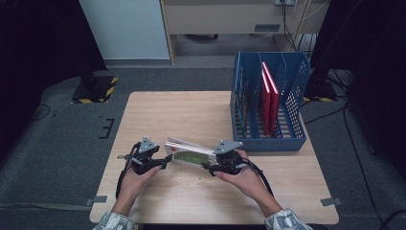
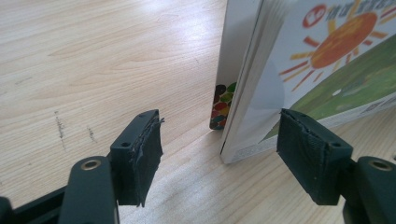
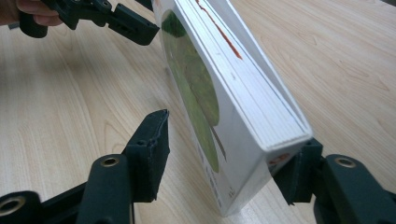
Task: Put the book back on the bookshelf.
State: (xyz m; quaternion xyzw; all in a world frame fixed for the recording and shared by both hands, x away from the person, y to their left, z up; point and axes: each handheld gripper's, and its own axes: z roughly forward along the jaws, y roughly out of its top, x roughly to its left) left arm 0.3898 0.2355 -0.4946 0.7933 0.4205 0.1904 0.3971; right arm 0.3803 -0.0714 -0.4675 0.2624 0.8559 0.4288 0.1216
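A picture book [image 1: 187, 153] stands on edge on the table [image 1: 191, 115], just in front of the blue rack [image 1: 268, 103], between both grippers. The left gripper [image 2: 219, 144] stands part open around the book's corner, one pad clear of it. The right gripper [image 3: 229, 163] is part open too; its far pad is half hidden behind the spine, so I cannot tell whether it grips.

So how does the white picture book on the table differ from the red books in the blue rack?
The white picture book stands on edge on the wooden table, between two grippers; the red books stand upright in the blue plastic rack. Its cover shows a sun and grass; theirs look plain red.
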